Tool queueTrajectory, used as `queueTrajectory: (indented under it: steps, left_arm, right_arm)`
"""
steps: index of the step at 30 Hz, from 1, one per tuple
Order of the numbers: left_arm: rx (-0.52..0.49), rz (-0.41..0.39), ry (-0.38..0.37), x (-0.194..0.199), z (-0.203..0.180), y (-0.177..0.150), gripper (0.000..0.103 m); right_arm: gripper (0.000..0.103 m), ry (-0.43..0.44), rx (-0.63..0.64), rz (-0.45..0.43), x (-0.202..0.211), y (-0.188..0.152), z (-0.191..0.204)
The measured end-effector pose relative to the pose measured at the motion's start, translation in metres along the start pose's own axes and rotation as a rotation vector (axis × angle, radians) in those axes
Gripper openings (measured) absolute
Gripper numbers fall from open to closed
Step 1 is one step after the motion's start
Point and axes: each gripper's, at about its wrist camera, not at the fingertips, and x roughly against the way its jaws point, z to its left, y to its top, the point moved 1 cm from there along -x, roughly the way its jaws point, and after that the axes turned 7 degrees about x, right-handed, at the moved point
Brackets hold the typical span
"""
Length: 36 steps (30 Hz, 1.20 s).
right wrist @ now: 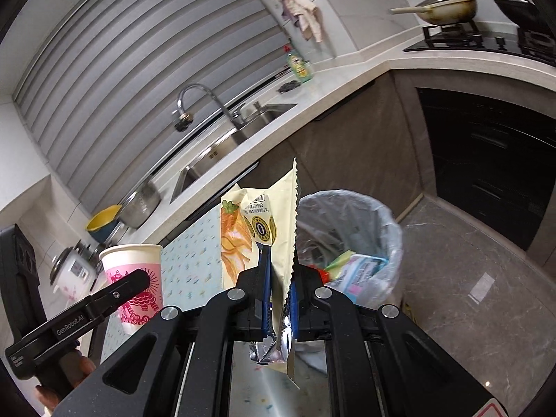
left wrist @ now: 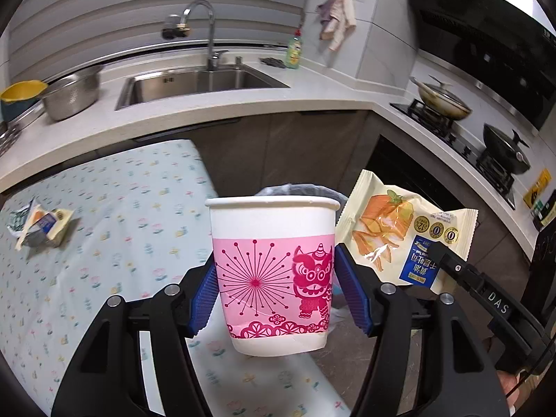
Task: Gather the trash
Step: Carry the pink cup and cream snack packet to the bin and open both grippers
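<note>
The left gripper (left wrist: 274, 281) has its jaws clamped on a pink-printed paper cup (left wrist: 272, 271), held upright just in front of the lined trash bin (right wrist: 351, 239). The right gripper (right wrist: 278, 299) has its jaws clenched on a cream snack wrapper (right wrist: 274, 222), held beside the bin's rim. More crumpled wrappers (left wrist: 38, 226) lie on the flower-patterned counter (left wrist: 114, 208), well apart from the bin.

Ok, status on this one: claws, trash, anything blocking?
Left claw shut on paper cup. Right claw shut on snack wrapper. Lined trash bin ahead, part full, path open. Crumpled wrappers left on table.
</note>
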Motion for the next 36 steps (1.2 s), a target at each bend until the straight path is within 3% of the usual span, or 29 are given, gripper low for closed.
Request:
queueTrajectory:
  steps: [8, 14, 29, 33, 36]
  left_arm:
    - [-0.045, 0.054, -0.057, -0.041, -0.033, 0.006, 0.062]
    - [-0.01, 0.045, -0.071, -0.061, -0.034, 0.015, 0.085]
    - [0.045, -0.021, 0.04, -0.04, 0.012, 0.016, 0.086]
    - [0.075, -0.037, 0.09, -0.035, 0.034, 0.019, 0.086]
    - [0.094, -0.046, 0.118, -0.032, 0.048, 0.021, 0.086]
  right_arm:
    - [0.008, -0.052, -0.048, -0.019, 0.008, 0.004, -0.038]
    - [0.008, -0.063, -0.055, -0.016, -0.001, 0.009, -0.045]
    - [0.01, 0.014, 0.008, 0.04, -0.056, 0.017, -0.007]
    - [0.02, 0.025, 0.025, 0.055, -0.078, 0.02, 0.01]
    - [0.042, 0.014, 0.027, 0.046, -0.085, 0.021, 0.02]
